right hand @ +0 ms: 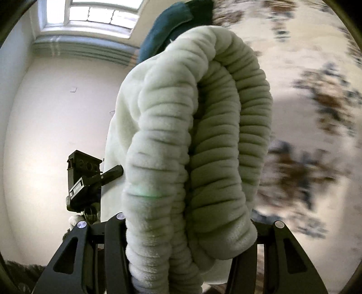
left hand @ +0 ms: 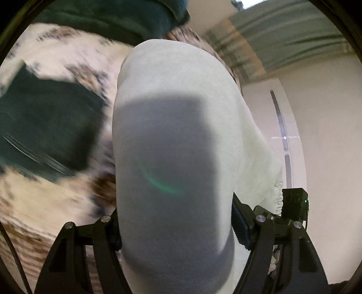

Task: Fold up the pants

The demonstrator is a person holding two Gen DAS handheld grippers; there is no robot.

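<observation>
The pants (left hand: pixel 176 95) are pale, off-white fleece, folded into a thick bundle and lifted off the bed. My left gripper (left hand: pixel 176 226) is shut on the smooth folded end, which bulges up between its black fingers (left hand: pixel 242 224). In the right wrist view the ribbed elastic waistband (right hand: pixel 203 126) loops up in two thick rolls, with my right gripper (right hand: pixel 190 226) shut on it. Both grippers hold the same bundle side by side. The right gripper's black housing (left hand: pixel 294 201) shows at the left view's edge. The left gripper's housing (right hand: pixel 83 181) shows beside the cloth in the right view.
A patterned cream and brown bedspread (left hand: pixel 67 58) lies below, blurred by motion. A dark green folded garment (left hand: pixel 45 126) rests on it, and a teal one (right hand: pixel 163 34) lies further back. A pale wall (right hand: pixel 56 124), a window (right hand: pixel 95 13) and a radiator (right hand: pixel 86 52) stand beyond.
</observation>
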